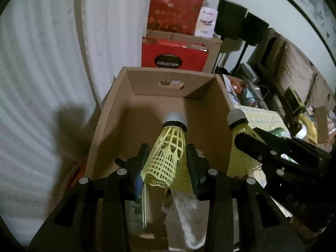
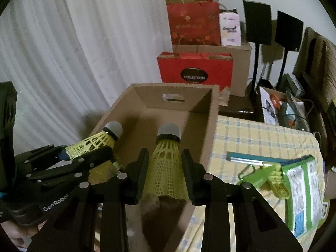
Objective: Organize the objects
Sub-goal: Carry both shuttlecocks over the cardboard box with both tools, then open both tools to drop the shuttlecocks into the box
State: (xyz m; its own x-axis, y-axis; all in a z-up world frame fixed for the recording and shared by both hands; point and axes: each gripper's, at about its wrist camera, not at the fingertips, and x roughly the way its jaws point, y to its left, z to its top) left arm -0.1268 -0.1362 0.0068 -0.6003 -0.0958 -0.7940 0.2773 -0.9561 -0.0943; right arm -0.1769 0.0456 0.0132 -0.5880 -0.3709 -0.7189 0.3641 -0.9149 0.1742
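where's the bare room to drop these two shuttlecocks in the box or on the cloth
The far half of the cardboard box floor, under the handle cutout, is bare. The checked cloth is free between the box wall and the teal notebook. Crowded: the box's near end and the cloth around the green clip.

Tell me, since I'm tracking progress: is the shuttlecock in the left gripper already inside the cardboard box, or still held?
Still held. The left gripper clamps the shuttlecock by its yellow skirt, grey cap pointing away, above the open cardboard box.
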